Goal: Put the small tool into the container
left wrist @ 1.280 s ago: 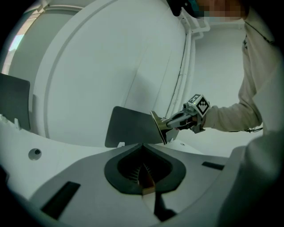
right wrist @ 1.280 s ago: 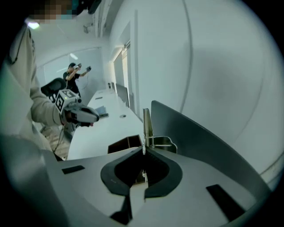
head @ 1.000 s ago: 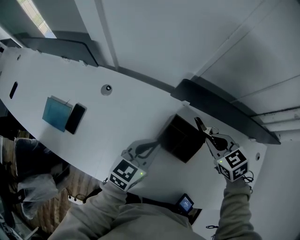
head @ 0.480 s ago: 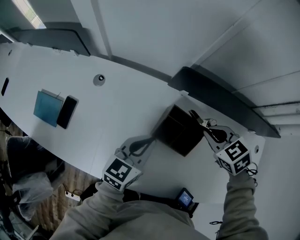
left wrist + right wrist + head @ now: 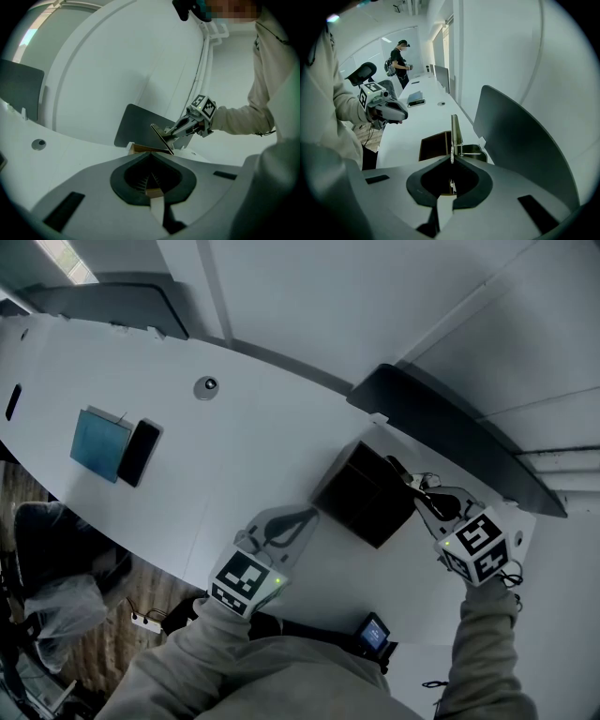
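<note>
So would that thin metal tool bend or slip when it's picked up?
Probably stiff: the tool stands straight from the shut jaws of the right gripper without drooping. Likely light, and maybe slippery: it looks like thin, shiny metal held only at one end.

Cannot see into the container (image 5: 366, 495) at the middle of the head view: only dark inside. In the left gripper view, mostly hidden behind the body of the left gripper (image 5: 151, 153), except a brown edge. Lower end of the small tool (image 5: 455, 129) lost inside the right gripper (image 5: 451, 160). Too small to tell, upper left of the right gripper view: what a standing person (image 5: 400, 58) holds. Near the head view's lower edge, a small device (image 5: 373, 634), too small to name.
</note>
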Demonstrator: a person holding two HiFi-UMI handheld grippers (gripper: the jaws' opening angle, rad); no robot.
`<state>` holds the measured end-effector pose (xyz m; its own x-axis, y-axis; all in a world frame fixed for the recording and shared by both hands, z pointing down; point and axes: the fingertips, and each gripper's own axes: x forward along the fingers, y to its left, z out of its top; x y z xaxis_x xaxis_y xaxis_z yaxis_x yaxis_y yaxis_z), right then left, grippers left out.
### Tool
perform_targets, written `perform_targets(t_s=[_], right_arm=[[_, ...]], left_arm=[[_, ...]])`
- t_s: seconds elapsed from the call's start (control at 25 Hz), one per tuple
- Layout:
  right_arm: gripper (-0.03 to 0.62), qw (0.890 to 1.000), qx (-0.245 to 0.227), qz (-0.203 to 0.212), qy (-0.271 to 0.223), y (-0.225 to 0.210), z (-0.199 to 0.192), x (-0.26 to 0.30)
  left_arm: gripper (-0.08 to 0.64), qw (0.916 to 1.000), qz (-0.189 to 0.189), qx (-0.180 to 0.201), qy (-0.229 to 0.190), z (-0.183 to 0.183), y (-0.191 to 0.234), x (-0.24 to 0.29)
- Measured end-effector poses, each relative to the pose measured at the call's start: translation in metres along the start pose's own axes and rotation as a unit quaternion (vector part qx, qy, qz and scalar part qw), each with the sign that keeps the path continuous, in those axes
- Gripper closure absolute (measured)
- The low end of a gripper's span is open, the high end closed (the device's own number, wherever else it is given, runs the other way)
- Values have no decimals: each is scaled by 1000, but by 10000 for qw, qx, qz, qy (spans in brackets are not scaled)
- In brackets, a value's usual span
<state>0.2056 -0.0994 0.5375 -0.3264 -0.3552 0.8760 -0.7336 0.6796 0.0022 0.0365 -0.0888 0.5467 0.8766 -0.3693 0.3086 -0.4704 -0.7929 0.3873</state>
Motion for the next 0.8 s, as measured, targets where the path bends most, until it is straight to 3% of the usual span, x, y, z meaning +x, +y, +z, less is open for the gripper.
perform_targets(t_s=[0.4,0.8], right_arm=[[572,9984,-415,-5,380,6,4,17],[572,9966,-490,165,645,12,-3,40]], left_arm=[[560,10000,-23,-44,42,-11,-3,0],[560,9998,93,-156,78,-23,6,-3]])
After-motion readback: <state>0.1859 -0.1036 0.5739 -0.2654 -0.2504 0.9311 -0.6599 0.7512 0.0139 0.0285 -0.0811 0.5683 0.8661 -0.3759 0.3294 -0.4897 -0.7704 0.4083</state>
